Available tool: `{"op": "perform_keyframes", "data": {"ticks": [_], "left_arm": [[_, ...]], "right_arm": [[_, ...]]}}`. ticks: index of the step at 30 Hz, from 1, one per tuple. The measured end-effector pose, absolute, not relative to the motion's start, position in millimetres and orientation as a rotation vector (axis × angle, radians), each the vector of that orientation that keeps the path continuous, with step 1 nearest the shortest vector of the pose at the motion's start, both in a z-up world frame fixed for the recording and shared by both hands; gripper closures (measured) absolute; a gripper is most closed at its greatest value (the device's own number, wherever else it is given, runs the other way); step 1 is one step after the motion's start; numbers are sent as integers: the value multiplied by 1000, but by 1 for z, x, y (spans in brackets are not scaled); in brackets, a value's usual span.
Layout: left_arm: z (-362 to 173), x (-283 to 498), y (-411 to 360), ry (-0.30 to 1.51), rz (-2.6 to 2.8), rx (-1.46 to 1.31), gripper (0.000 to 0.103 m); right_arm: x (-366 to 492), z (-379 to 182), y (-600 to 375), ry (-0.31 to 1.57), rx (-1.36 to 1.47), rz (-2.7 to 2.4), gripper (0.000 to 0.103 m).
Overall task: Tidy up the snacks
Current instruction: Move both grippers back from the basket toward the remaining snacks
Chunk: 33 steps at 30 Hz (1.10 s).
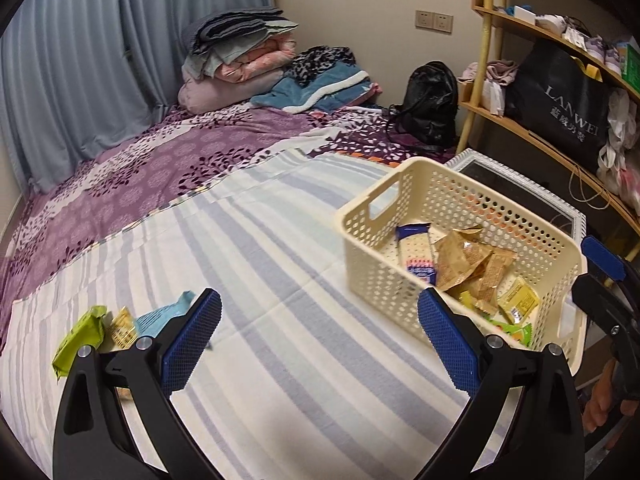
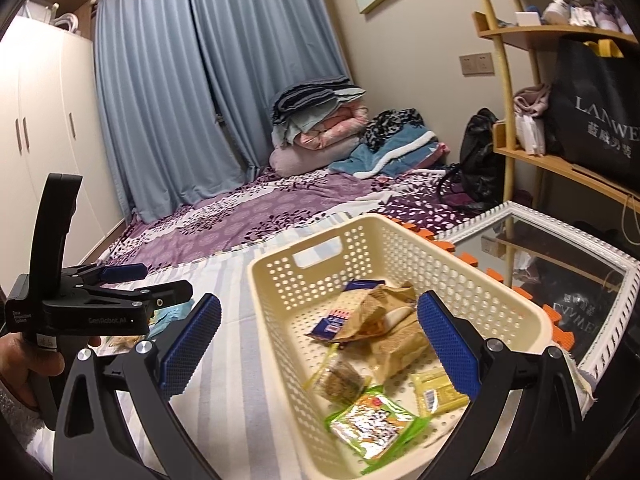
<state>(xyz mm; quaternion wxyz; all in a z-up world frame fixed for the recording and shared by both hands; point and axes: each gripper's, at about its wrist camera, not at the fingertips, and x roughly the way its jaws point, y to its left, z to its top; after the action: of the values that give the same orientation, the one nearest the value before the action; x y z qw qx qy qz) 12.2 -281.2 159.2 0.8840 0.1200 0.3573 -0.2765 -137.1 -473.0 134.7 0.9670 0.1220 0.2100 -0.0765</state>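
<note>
A cream perforated basket stands on the striped bed sheet and holds several snack packets: brown wrappers, a blue biscuit pack, a yellow packet and a green packet. Loose on the sheet lie a green packet, a small yellow packet and a light blue packet. My left gripper is open and empty over the sheet, left of the basket. My right gripper is open and empty above the basket's near end.
Folded bedding and a black backpack lie at the far end of the bed. A wooden shelf with a black bag stands at the right. A framed mirror lies beside the basket. A white wardrobe is at left.
</note>
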Motion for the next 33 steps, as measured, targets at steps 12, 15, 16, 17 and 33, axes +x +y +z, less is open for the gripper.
{"op": "perform_keyframes", "data": {"ticks": [12, 15, 16, 17, 33], "left_arm": [[143, 27, -209, 790, -445, 175, 3], [139, 31, -190, 804, -406, 152, 3], [137, 33, -182, 809, -392, 144, 3], [136, 35, -176, 813, -380, 136, 3], [96, 61, -75, 881, -200, 30, 3]], "right_arm": [[-121, 137, -434, 453, 206, -70, 5], [-116, 137, -421, 465, 192, -41, 5], [-114, 136, -416, 471, 188, -29, 5], [-112, 135, -412, 476, 184, -20, 5], [-83, 118, -346, 576, 122, 137, 5]]}}
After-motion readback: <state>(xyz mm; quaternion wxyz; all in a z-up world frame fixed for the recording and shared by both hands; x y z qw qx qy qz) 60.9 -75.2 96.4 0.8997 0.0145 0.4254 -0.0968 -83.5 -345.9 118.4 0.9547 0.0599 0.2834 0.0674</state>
